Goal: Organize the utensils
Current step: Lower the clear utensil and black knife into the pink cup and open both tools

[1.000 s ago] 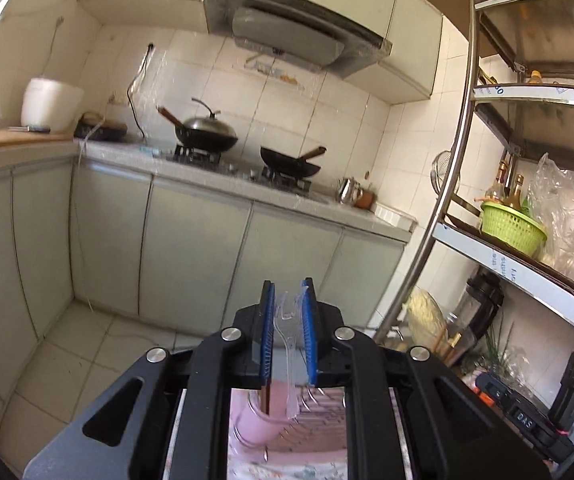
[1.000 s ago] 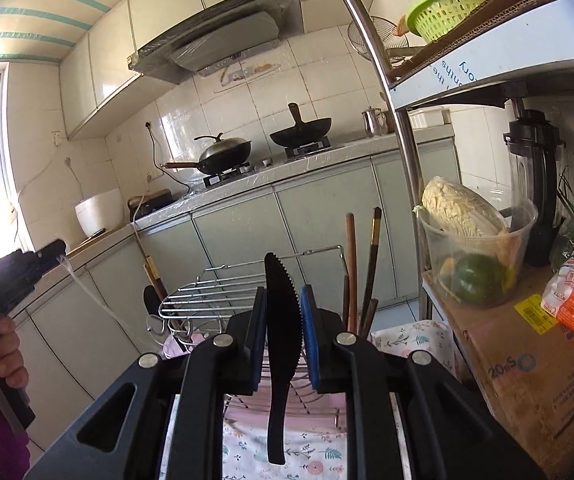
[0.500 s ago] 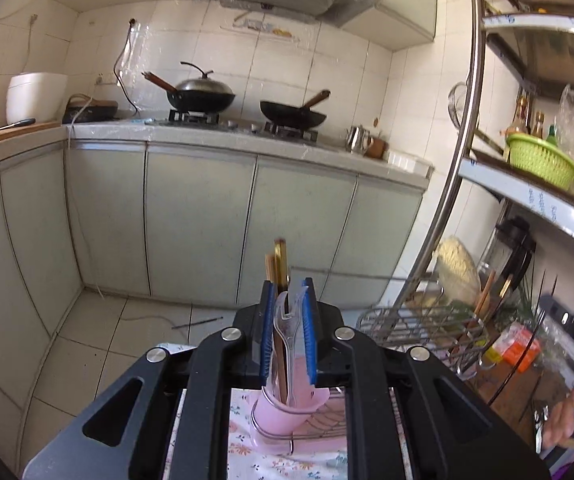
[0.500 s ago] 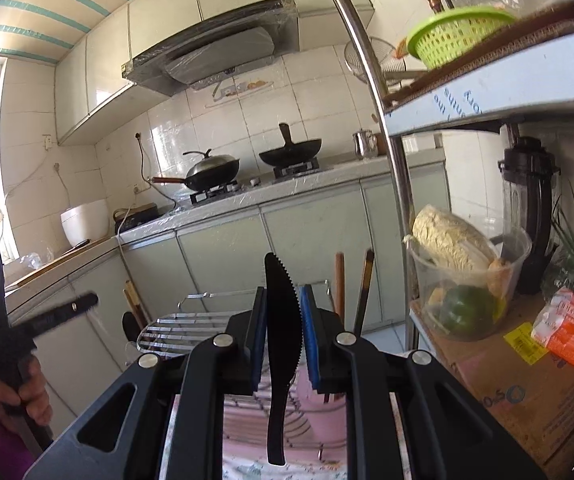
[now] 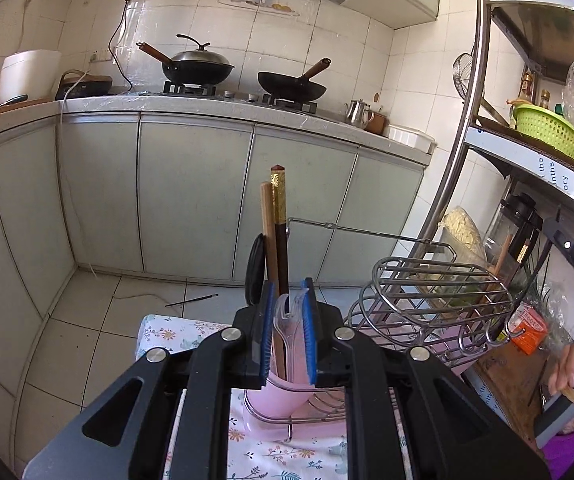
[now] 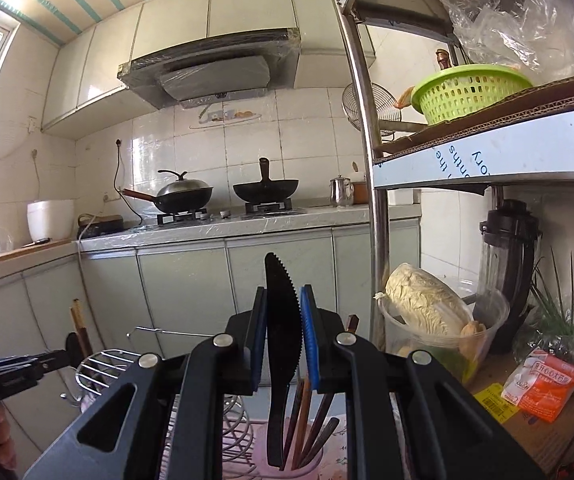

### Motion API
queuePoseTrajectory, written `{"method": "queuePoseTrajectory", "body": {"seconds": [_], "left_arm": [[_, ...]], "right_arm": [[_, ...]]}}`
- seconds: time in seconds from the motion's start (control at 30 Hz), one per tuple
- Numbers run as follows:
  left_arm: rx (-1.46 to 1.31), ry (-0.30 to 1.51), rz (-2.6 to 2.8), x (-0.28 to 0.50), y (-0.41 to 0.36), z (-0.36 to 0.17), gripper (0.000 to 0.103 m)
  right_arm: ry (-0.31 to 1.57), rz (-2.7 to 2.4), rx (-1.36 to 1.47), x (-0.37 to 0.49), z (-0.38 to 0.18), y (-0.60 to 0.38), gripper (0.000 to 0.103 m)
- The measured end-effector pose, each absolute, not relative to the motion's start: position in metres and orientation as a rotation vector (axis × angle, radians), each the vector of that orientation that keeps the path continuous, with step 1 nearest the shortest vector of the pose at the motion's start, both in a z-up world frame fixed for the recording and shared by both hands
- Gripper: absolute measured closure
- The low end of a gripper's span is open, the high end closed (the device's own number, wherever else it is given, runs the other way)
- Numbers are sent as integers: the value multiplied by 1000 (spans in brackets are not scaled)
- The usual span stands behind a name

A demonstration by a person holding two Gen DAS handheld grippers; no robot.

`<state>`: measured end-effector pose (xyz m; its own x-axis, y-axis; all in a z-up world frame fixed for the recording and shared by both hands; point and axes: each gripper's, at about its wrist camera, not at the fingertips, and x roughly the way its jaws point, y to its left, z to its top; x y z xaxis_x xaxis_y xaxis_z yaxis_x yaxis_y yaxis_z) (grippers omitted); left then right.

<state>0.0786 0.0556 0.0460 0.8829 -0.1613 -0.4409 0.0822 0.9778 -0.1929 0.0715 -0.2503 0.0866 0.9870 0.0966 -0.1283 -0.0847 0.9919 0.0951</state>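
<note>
My left gripper (image 5: 289,336) is shut on a clear plastic spoon (image 5: 287,330), held upright just above a pink cup (image 5: 283,400) at the left end of the wire rack (image 5: 427,288). Chopsticks (image 5: 277,236) and a black utensil (image 5: 255,268) stand in that cup. My right gripper (image 6: 283,340) is shut on a black serrated plastic knife (image 6: 281,320), its handle hanging over a second pink cup (image 6: 311,470) that holds several dark chopsticks (image 6: 307,428).
The rack stands on a floral cloth (image 5: 167,336). A steel shelf post (image 6: 371,184) rises right of the rack. A tub with cabbage (image 6: 427,312), a blender (image 6: 507,264) and an orange packet (image 6: 543,380) sit at right. Kitchen counter with woks (image 5: 199,68) is behind.
The left gripper has tilted down and closed in on the left pink cup with the spoon. The right gripper has lowered the knife towards the right-hand cup of chopsticks.
</note>
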Motion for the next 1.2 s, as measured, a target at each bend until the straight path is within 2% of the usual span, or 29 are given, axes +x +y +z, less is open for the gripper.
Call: {"method": "queuePoseTrajectory", "body": {"seconds": [0.87, 0.93, 1.03, 1.2], "left_arm": [[-167, 471, -122, 69, 47, 36, 88], [-170, 470, -126, 65, 46, 36, 78], [-160, 448, -116, 59, 44, 38, 68], [-157, 417, -112, 48, 43, 43, 66]], "right_arm": [[372, 106, 69, 82, 12, -251, 86], [397, 111, 66, 83, 8, -250, 86], [405, 118, 67, 80, 6, -250, 83], [396, 119, 89, 69, 9, -255, 77]]}}
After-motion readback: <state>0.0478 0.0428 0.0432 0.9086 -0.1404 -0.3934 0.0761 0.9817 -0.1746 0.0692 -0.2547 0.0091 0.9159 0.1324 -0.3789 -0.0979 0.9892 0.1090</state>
